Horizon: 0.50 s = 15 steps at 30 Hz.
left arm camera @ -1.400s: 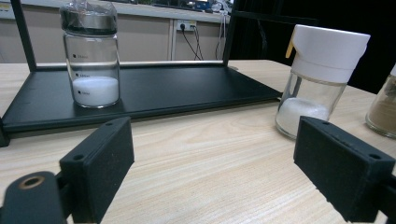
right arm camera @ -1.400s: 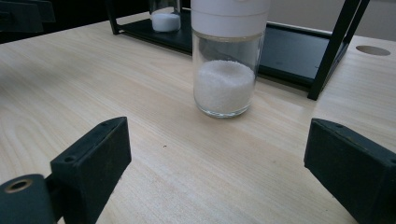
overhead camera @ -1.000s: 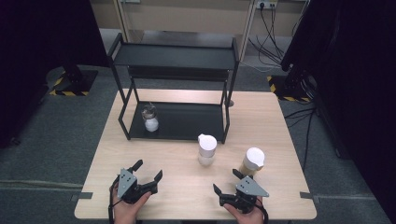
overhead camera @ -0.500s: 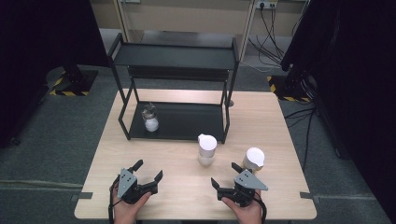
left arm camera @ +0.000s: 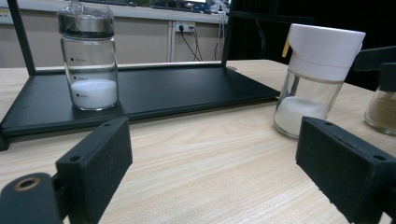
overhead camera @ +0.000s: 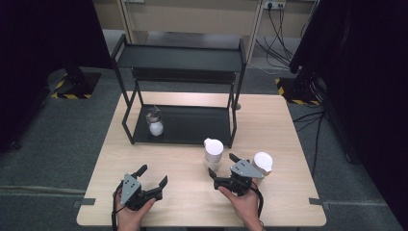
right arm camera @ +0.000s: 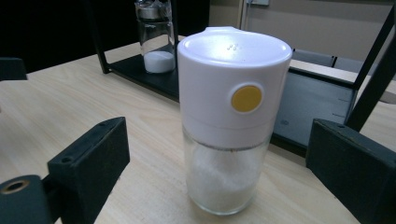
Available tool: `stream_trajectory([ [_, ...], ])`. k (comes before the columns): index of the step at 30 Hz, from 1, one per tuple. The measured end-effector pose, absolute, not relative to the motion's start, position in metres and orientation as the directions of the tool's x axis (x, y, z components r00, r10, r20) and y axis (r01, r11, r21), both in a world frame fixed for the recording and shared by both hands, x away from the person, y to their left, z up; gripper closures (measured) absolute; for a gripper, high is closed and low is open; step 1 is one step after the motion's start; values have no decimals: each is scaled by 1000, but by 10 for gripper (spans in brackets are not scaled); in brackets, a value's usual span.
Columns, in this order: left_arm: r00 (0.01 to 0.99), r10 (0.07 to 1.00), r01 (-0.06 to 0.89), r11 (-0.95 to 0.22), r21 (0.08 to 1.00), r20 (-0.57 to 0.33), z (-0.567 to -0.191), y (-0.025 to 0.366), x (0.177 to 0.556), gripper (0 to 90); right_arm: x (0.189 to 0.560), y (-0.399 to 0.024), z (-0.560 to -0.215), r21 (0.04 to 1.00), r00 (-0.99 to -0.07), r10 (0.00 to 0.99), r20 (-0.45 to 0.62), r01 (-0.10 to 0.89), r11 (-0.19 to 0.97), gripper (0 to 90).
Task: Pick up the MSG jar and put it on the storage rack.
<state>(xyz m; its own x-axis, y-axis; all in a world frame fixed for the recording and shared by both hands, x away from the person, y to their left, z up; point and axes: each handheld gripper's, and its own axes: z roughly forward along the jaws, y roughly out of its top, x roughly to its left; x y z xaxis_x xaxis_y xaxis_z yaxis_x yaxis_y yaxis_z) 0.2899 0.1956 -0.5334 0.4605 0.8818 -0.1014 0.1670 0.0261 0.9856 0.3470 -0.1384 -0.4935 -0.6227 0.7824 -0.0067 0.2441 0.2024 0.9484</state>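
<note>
The right claw [overhead camera: 224,169] is held spread wide just in front of the white-capped glass shaker jar with white powder [overhead camera: 212,153], and its jaws have just been narrowing a little, with the jar seen between them in the right gripper view but touched by neither. The left claw [overhead camera: 152,175] is likewise held agape above the near left part of the worktop, and nothing is gripped by it.

The pale wooden rectangular worktop [overhead camera: 284,120] is seen from above, carrying everything else. On its far half a black metal two-tier rack [overhead camera: 180,57] is placed, with an upper shelf and a flat lower tray resting on the worktop. On the left part of that lower tray a clear glass bottle with a silver cap and a little white powder [overhead camera: 155,122] is stood upright.

The white-capped shaker jar [right arm camera: 229,121] is stood upright on the worktop just in front of the rack's near right post, apart from the rack. A round yellow button is shown on the side of its cap in the right gripper view, and the white powder is seen filling roughly its lower third.

To the right of it, near but not touching, a second white-lidded glass jar with brown powder [overhead camera: 263,163] is stood on the worktop, just beside the right claw. Its brown contents are glimpsed at the right edge of the left gripper view [left arm camera: 380,109].
</note>
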Motion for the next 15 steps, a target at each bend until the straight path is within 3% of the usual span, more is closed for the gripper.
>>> stream_trajectory([
  [15, 460, 881, 173, 32, 984, -109, -533, 196, 291, 104, 373, -126, -503, 944, -608, 794, 3, 265, 199, 158],
])
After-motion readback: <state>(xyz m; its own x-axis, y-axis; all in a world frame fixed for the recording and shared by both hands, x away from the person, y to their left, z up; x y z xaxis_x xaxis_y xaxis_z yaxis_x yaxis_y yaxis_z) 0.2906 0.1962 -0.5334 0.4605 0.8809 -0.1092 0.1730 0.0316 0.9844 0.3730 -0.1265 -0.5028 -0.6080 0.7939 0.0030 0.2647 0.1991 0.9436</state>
